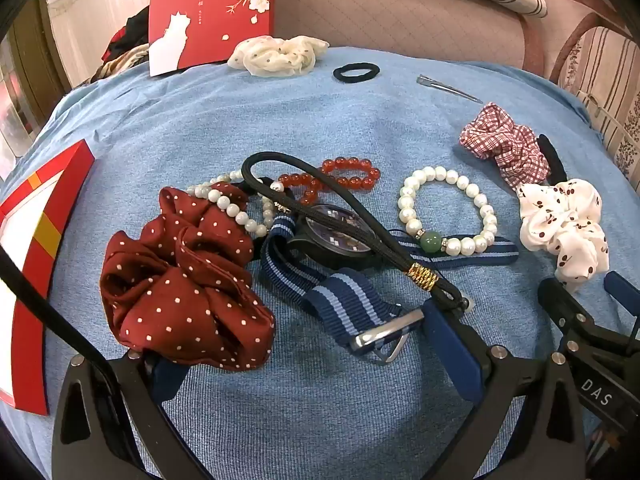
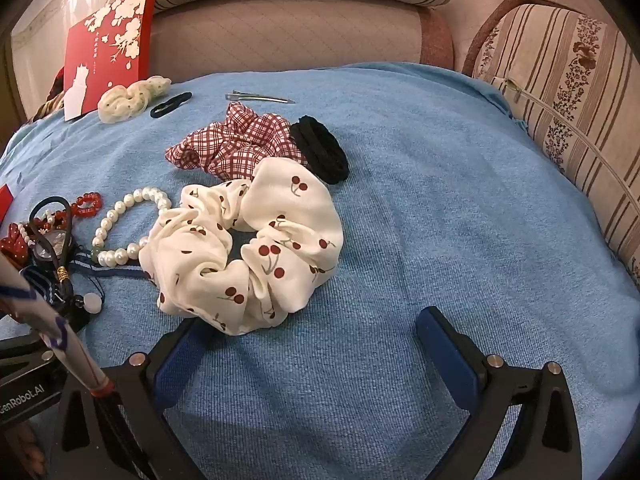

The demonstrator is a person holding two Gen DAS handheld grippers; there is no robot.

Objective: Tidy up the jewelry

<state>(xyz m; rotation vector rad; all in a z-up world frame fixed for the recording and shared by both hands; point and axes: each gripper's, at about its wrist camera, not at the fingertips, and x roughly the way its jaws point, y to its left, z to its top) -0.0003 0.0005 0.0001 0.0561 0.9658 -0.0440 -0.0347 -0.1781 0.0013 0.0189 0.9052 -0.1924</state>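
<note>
On the blue cloth (image 1: 320, 128) lies a pile: a dark red dotted scrunchie (image 1: 180, 280), a watch (image 1: 336, 236) with a blue striped strap (image 1: 344, 308), a black cord (image 1: 320, 200) with a gold wrap, a red bead bracelet (image 1: 340, 176) and a pearl bracelet with a green bead (image 1: 448, 208). My left gripper (image 1: 304, 344) is open just in front of the pile, its jaws beside the red scrunchie and the strap buckle. My right gripper (image 2: 312, 332) is open, its left jaw touching the white cherry scrunchie (image 2: 248, 248).
A red box lid (image 1: 212, 12) leans at the back left; an open red box (image 1: 36, 248) sits at the left. Further back lie a cream scrunchie (image 1: 276, 56), a black hair tie (image 1: 356, 72), a metal clip (image 1: 448, 88), a plaid scrunchie (image 2: 236, 144) and black hair ties (image 2: 320, 152). Striped cushions border the right.
</note>
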